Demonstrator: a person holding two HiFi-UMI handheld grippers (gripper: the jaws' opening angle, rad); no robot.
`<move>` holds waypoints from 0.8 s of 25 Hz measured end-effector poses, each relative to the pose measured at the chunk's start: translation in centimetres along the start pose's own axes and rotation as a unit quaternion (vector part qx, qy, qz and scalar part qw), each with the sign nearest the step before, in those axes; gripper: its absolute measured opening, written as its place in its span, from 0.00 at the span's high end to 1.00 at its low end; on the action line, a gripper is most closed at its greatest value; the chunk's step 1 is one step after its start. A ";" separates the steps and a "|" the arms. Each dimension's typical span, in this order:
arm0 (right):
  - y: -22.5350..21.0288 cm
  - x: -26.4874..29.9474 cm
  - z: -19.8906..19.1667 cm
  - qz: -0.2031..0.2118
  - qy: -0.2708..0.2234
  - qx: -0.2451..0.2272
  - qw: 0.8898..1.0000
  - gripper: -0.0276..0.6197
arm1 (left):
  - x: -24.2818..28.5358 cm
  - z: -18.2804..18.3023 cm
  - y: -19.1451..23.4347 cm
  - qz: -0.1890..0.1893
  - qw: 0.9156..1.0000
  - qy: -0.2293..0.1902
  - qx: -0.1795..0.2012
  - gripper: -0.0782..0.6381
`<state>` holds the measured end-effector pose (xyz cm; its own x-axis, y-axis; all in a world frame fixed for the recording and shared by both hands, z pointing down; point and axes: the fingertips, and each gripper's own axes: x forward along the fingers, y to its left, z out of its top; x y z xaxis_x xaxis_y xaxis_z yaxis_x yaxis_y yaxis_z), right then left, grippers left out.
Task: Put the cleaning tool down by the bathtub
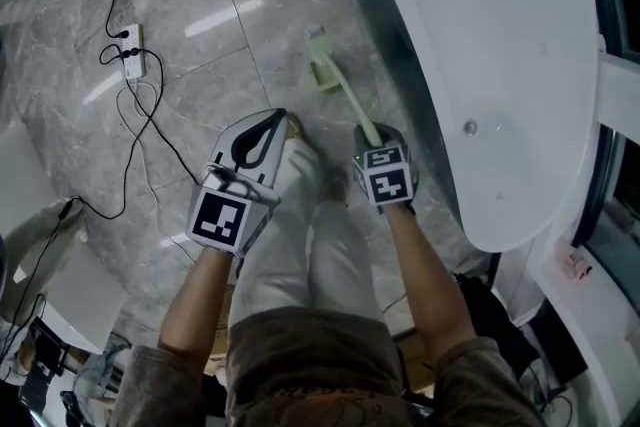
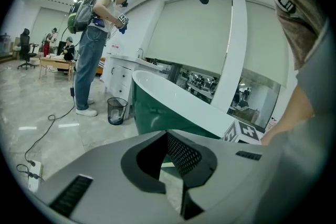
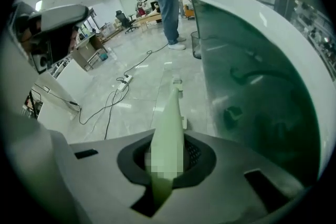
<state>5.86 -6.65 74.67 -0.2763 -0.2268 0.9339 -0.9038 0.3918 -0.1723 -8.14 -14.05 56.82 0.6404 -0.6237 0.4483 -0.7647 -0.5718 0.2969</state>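
The cleaning tool is a pale green long-handled brush [image 1: 343, 93]. Its head [image 1: 321, 65] is low over the grey floor, close beside the white bathtub [image 1: 500, 65]; I cannot tell whether it touches the floor. My right gripper [image 1: 371, 136] is shut on the handle's near end. In the right gripper view the handle [image 3: 169, 128] runs out between the pads toward the floor, with the tub's wall [image 3: 252, 86] to its right. My left gripper [image 1: 280, 119] hangs to the left over the person's legs, shut with nothing in it [image 2: 168, 136].
A white power strip [image 1: 131, 53] with black cables lies on the floor at the left. A wire bin [image 2: 116, 110] and a standing person [image 2: 89, 55] are at the tub's far end [image 2: 173, 99]. The tub fills the right side.
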 end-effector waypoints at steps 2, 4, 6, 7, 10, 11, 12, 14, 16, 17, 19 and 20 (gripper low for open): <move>-0.1 1.5 -0.6 0.004 0.018 0.005 1.000 0.91 | 0.2 0.1 0.2 0.000 1.000 -0.004 -0.002 0.89; -0.5 3.0 -1.2 0.005 0.035 0.006 0.999 0.91 | 0.4 0.1 0.4 0.002 1.000 -0.004 -0.004 0.89; -0.9 4.3 -1.7 0.004 0.053 0.002 0.999 0.91 | 0.7 0.1 0.6 0.003 1.000 -0.004 -0.003 0.89; -1.1 4.9 -1.8 0.003 0.059 0.002 0.998 0.91 | 0.8 0.1 0.7 0.003 1.000 -0.003 -0.002 0.89; -1.6 6.3 -1.8 0.004 0.067 0.009 0.998 0.91 | 1.1 0.1 0.9 0.003 1.000 0.001 0.001 0.89; -1.7 6.8 -1.9 0.006 0.071 0.014 0.997 0.91 | 1.1 0.1 0.9 0.004 1.000 0.001 0.001 0.89; -1.8 7.2 -2.1 0.009 0.077 0.018 0.997 0.91 | 1.1 0.0 1.0 0.005 1.000 0.001 0.001 0.89; -2.0 8.1 -2.6 0.007 0.093 0.018 0.995 0.91 | 1.2 -0.1 1.3 0.007 1.000 0.001 -0.001 0.89; -2.4 8.9 -3.0 0.000 0.106 0.011 0.994 0.91 | 1.3 -0.3 1.6 0.008 1.000 0.003 -0.002 0.89; -2.6 9.3 -3.0 -0.002 0.110 0.010 0.994 0.91 | 1.3 -0.4 1.7 0.009 1.000 0.005 -0.002 0.89; -2.8 10.0 -3.1 -0.004 0.117 0.013 0.993 0.91 | 1.3 -0.5 1.8 0.009 1.000 0.005 -0.002 0.89; -2.9 10.5 -3.0 -0.003 0.120 0.014 0.993 0.91 | 1.3 -0.6 2.0 0.010 1.000 0.006 -0.003 0.89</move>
<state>6.54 -7.46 85.89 -0.1890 -0.0083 0.9820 -0.9147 0.3652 -0.1729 -8.84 -15.67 58.52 0.6247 -0.6285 0.4634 -0.7774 -0.5568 0.2927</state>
